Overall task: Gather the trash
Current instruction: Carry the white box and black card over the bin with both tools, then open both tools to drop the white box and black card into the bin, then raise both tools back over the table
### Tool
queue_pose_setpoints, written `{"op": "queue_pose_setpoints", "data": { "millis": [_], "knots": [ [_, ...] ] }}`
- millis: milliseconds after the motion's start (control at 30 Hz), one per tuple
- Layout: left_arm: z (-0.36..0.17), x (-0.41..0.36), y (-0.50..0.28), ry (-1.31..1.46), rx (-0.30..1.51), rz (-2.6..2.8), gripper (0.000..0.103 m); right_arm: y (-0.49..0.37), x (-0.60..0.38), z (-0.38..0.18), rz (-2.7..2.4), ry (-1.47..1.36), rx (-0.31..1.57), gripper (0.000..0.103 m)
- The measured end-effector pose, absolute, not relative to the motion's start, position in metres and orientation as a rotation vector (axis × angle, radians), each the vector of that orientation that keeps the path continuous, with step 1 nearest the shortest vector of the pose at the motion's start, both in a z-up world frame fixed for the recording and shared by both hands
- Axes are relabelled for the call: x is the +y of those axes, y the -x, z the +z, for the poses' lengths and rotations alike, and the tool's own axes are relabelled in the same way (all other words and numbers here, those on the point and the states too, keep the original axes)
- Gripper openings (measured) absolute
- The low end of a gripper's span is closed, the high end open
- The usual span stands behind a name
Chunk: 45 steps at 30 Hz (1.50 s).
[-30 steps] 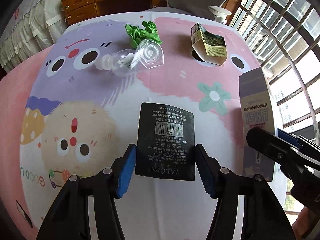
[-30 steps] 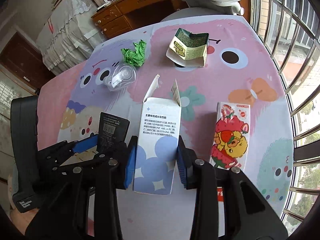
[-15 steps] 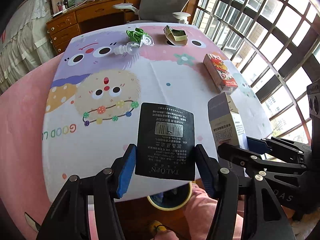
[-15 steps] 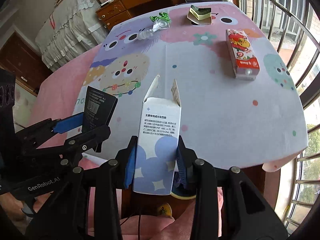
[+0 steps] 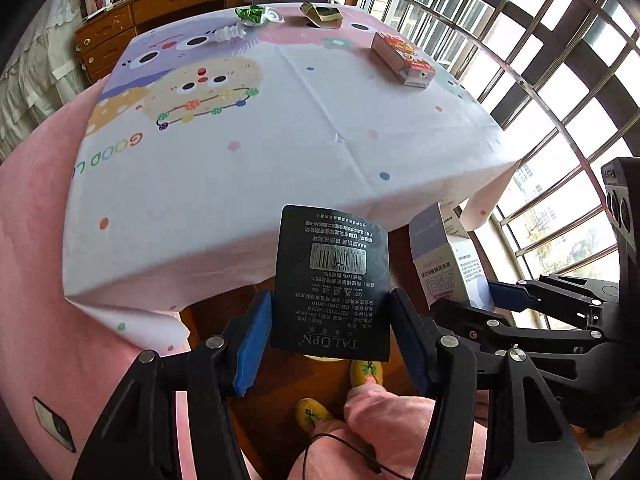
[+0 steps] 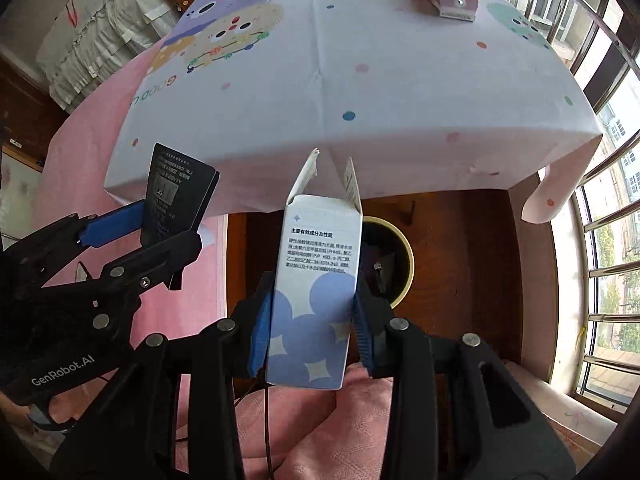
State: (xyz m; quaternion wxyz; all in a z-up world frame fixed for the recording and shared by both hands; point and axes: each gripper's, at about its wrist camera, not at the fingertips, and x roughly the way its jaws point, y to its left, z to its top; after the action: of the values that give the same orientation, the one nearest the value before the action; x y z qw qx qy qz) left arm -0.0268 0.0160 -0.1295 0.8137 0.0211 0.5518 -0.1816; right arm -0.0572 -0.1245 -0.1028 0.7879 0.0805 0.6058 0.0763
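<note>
Left wrist view, going left to right: the left gripper [image 5: 331,336] is clamped on a flat black TALOPN package [image 5: 331,280], held off the near edge of the counter [image 5: 240,152]. Next to it the right gripper [image 5: 476,300] is squeezing a white and blue carton [image 5: 448,264]. From the right wrist view that carton [image 6: 316,292] sits upright with its top flaps open, right in front of a round trash bin [image 6: 404,264] on the wooden floor. Still out on the counter: a plastic bottle [image 5: 228,34], green crumpled wrapper [image 5: 249,13], an opened box [image 5: 322,15] and a strawberry drink carton [image 5: 402,58].
</note>
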Motion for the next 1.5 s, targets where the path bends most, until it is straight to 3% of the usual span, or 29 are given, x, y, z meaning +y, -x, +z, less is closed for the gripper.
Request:
{"op": "queue_pose_setpoints", "data": {
  "millis": [167, 500, 667, 733, 800, 1067, 1233, 1500],
  "knots": [
    [-0.192, 0.0, 0.039, -0.061, 1.256, -0.366, 0.059, 0.063, -0.142, -0.174, 0.121, -0.187, 1.38, 0.033],
    [-0.377, -0.022, 0.012, -0.017, 1.439, -0.286, 0.059, 0.06, -0.178, -0.372, 0.074, -0.289, 1.508, 0.033],
    [-0.445, -0.027, -0.003, 0.019, 1.495, -0.267, 0.061, 0.048, -0.188, -0.431, 0.102, -0.334, 1.498, 0.034],
    [-0.464, -0.031, -0.004, 0.018, 1.517, -0.284, 0.065, 0.045, -0.189, -0.445, 0.121, -0.343, 1.496, 0.038],
    [-0.478, -0.034, -0.004, -0.01, 1.524, -0.281, 0.09, 0.041, -0.189, -0.457, 0.13, -0.352, 1.507, 0.054],
    [-0.478, -0.036, -0.008, -0.002, 1.484, -0.222, 0.092, 0.028, -0.185, -0.462, 0.154, -0.346, 1.48, 0.055],
    [-0.432, -0.025, -0.011, 0.001, 1.418, -0.204, 0.092, 0.024, -0.186, -0.42, 0.163, -0.365, 1.438, 0.055],
    [-0.313, -0.005, -0.005, 0.045, 1.323, -0.214, 0.092, 0.021, -0.191, -0.311, 0.187, -0.398, 1.342, 0.055]
  ]
}}
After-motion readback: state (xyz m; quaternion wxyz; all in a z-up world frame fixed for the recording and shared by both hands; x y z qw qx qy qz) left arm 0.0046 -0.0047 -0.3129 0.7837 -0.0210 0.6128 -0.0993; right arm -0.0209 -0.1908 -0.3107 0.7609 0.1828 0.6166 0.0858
